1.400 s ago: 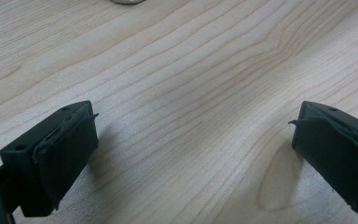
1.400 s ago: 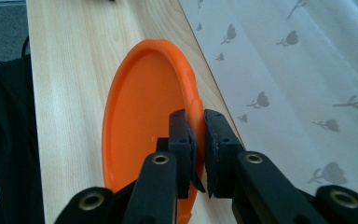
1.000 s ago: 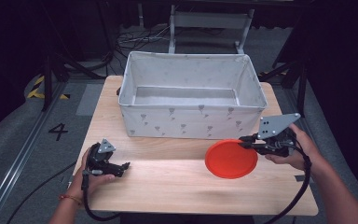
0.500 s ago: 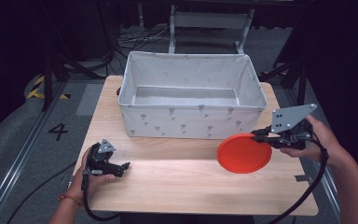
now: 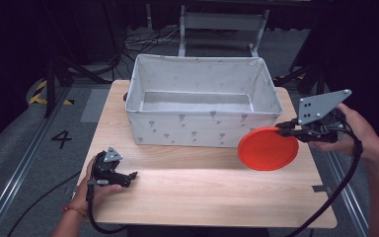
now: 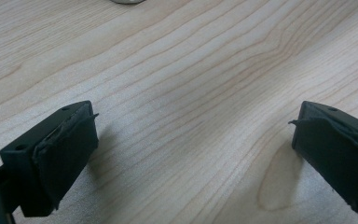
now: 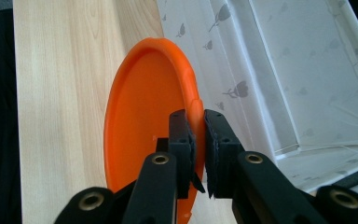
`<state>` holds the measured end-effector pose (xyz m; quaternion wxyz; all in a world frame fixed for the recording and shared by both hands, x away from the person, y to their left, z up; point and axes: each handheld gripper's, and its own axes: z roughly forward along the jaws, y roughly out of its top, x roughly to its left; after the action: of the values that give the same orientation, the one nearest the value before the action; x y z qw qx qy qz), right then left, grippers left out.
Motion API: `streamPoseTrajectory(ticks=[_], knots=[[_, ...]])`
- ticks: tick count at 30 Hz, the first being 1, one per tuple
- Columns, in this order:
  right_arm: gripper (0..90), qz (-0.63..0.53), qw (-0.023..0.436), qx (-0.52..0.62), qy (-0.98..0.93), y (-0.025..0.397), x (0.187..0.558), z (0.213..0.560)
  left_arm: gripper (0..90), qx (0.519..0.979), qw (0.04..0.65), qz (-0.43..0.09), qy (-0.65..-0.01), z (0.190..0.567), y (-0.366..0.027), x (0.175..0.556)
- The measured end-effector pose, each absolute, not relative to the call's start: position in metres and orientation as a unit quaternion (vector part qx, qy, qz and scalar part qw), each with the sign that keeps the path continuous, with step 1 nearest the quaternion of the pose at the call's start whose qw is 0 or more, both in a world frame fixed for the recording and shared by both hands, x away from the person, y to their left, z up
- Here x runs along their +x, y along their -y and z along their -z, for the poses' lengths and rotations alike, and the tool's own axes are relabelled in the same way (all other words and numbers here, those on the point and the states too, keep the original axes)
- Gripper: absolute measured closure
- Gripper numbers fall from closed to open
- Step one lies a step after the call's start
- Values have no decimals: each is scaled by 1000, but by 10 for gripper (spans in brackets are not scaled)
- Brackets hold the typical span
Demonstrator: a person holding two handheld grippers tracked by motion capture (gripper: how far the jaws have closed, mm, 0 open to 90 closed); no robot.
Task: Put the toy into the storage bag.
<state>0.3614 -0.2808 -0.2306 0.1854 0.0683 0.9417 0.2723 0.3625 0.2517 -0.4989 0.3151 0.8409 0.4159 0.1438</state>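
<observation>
Nearest, the left gripper [image 5: 128,177] rests on the bench [image 5: 202,197] w/ jaws spread wide, nothing between them, well apart from the work. Farther right, the right gripper [image 5: 282,129] pinches the rim of the orange plate [image 5: 268,148], jaws pressed on its edge; plate hangs tilted off the bench, just beside the front right corner of the fabric bin [image 5: 205,129]. Bin opening lies up and left of the plate, so its front wall is what stands in the way; plate likely needs lifting over that rim.
</observation>
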Motion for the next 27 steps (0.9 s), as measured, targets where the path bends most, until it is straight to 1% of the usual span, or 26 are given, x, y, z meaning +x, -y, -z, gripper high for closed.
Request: streamPoseTrajectory(ticks=[14,27], knots=[[827,-277,207,62,-936,278,370,201,5,841,315,-144,-416,499,-252,363],[827,-288,217,70,-930,278,385,180,5,841,315,-144,-416,499,-252,363]])
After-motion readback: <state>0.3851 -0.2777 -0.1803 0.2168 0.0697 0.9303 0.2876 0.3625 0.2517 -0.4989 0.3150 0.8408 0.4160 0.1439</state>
